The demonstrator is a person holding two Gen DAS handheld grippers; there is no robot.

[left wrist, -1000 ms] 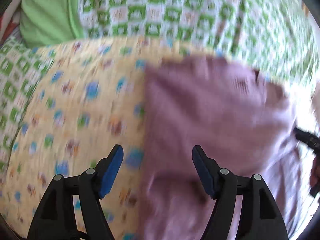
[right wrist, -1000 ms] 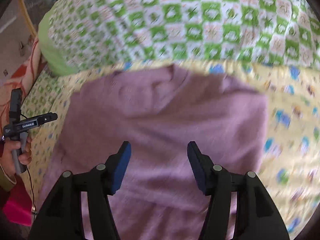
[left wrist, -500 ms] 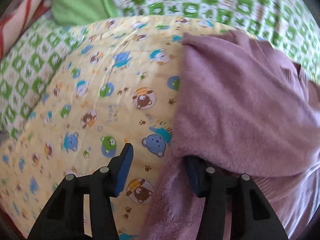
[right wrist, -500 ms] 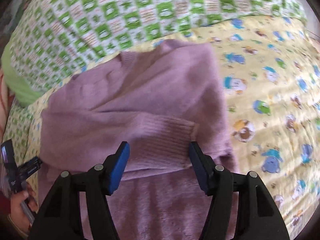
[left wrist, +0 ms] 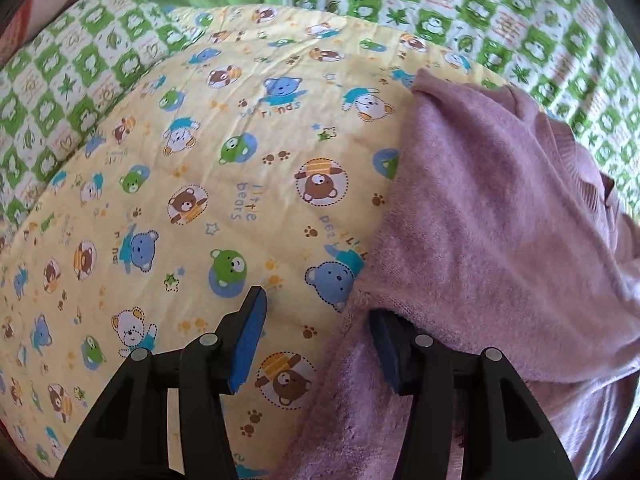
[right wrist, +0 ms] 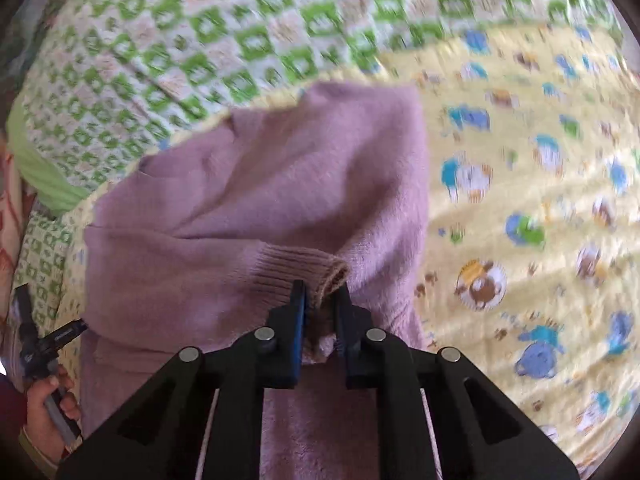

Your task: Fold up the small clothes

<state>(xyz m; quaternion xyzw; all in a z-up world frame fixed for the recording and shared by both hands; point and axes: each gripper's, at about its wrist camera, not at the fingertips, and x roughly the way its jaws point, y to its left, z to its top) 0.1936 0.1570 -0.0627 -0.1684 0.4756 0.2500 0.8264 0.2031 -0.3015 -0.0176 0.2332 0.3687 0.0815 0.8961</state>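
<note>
While gripped, sweater cuff [right wrist: 298, 276] raised

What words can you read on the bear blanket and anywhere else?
"little bears": printed in blue on the yellow bear blanket, left wrist view.
"bear friends": in blue by the blue bear, partly creased, so a likely reading.
Other blue lettering on the blanket is cut off or too blurred to read.
Purple sweater: no words show.
Green checked sheet: only pictures, no readable words.
Right wrist view: too blurred to read.

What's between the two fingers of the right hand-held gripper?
Right wrist view: the right hand-held gripper pinches the ribbed cuff of the purple sweater.
</note>
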